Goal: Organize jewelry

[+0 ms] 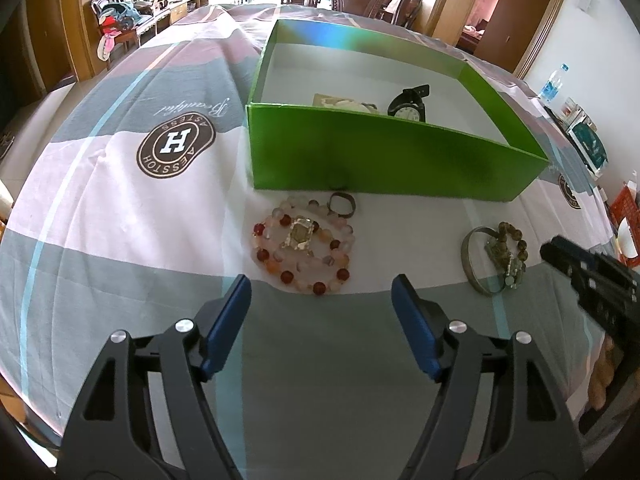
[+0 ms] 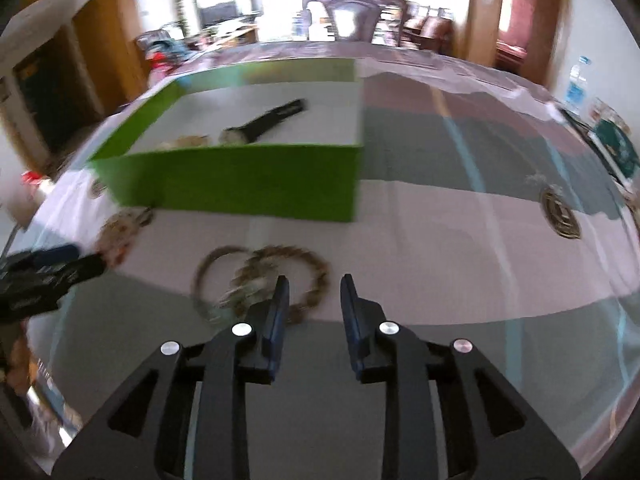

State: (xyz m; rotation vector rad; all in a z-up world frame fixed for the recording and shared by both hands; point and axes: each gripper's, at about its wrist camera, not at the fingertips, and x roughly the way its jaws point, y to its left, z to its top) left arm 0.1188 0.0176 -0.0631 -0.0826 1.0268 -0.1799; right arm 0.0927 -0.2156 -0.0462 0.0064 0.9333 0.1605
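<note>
Jewelry lies on the striped tablecloth [image 1: 120, 208] in front of the green box [image 1: 384, 160]. Through my left wrist view, sharp: my left gripper [image 1: 322, 292], jaws wide and holding nothing, sits at lower centre, just short of the red-and-pink bead bracelet [image 1: 304, 248], with a small dark ring [image 1: 341, 204] beside the box wall. At right, a metal bangle [image 1: 478, 260] overlaps a brown bead bracelet [image 1: 510, 254], and my right gripper [image 1: 560, 256] enters from the right edge. Inside the box, a black watch [image 1: 408, 106] rests near the front wall. Through my right wrist view, motion-blurred: my right gripper's jaws stand narrowly parted and empty, with its left finger [image 2: 280, 304] overlapping the brown bracelet in the frame. Only this view shows the bare cloth right of the box corner, at centre right.
</note>
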